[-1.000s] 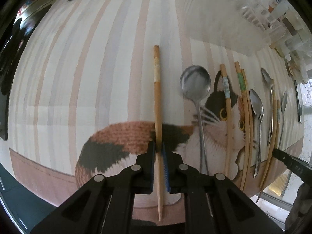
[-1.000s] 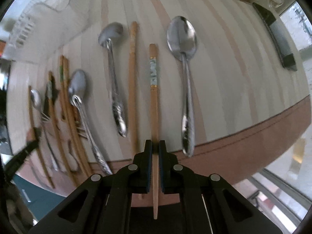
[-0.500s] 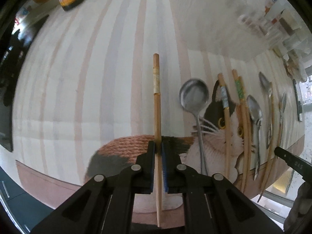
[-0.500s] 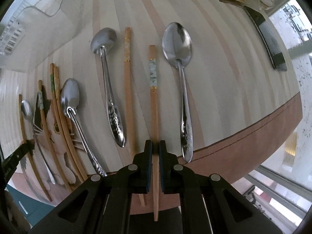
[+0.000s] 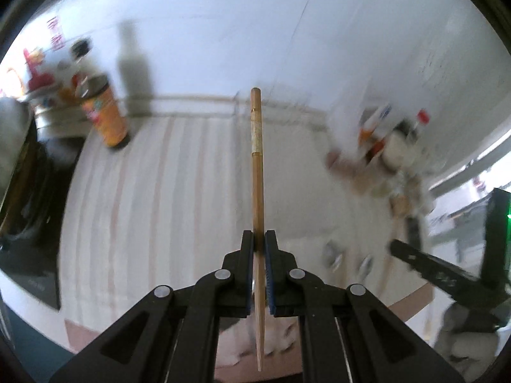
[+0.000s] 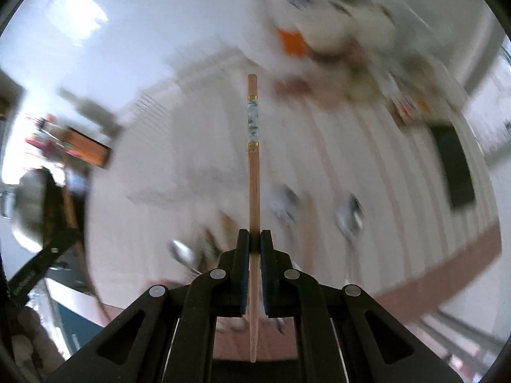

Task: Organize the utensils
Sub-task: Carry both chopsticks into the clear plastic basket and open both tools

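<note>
Both grippers are now lifting: left gripper (image 5: 259, 239) is clamping the plain chopstick (image 5: 257, 191), right gripper (image 6: 254, 237) the patterned chopstick (image 6: 254, 172), each raised above the striped cloth (image 5: 153, 198); blurred spoons (image 6: 349, 214) are lying beyond.

Left hand-held gripper (image 5: 259, 239) clamped, right hand-held gripper (image 6: 254, 239) clamped

A chopstick (image 5: 257, 191) is being held between the left gripper's (image 5: 259, 249) jaws, above the cloth (image 5: 159, 207); a bottle (image 5: 105, 115) is being seen far left on it; spoons (image 6: 349, 214) are lying right of the right gripper's (image 6: 254, 249) stick (image 6: 254, 166).
</note>
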`<state>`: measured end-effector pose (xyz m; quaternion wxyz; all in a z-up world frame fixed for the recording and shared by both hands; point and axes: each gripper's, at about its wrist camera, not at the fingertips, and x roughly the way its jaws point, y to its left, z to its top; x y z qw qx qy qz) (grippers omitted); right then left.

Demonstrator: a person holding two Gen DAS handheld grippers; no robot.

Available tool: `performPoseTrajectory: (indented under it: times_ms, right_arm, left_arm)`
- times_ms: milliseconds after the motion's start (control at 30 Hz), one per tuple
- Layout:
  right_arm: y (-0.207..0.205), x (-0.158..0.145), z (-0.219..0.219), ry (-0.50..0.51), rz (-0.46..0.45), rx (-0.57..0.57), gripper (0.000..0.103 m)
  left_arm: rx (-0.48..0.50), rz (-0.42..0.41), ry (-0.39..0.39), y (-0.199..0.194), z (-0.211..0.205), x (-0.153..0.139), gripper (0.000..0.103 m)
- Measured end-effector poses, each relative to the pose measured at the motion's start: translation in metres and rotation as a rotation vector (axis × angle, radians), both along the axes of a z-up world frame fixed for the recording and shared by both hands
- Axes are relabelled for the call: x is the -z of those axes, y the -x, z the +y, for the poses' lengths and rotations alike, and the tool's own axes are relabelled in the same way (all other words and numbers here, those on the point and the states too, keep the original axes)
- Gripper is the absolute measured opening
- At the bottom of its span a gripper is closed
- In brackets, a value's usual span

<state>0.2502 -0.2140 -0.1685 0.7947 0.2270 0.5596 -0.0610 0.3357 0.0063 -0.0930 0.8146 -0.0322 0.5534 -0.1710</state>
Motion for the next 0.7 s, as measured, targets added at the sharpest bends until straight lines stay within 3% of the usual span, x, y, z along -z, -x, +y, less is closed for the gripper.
performPoseTrajectory:
  times_ms: [133,367,500,700]
  right_arm:
    - [-0.085,-0.02,-0.001,-0.036,-0.036,-0.055,0.007]
    - [-0.192,0.005,-0.003,-0.059,0.048,-0.142,0.006]
    - [-0.219,0.032,-0.004,-0.05,0.101,-0.169,0.007]
    - [-0.236,0.058,-0.004,-0.053,0.179,-0.208,0.012]
  left_arm:
    - [-0.014,0.048,0.057,-0.052,-0.02,0.002,0.004]
    - [-0.047,0.2,0.068,-0.124,-0.047,0.045,0.004]
    - [-0.055,0.275,0.049,-0.142,-0.056,0.081,0.005]
    - [-0.102,0.26,-0.055,-0.145,-0.056,0.084,0.011]
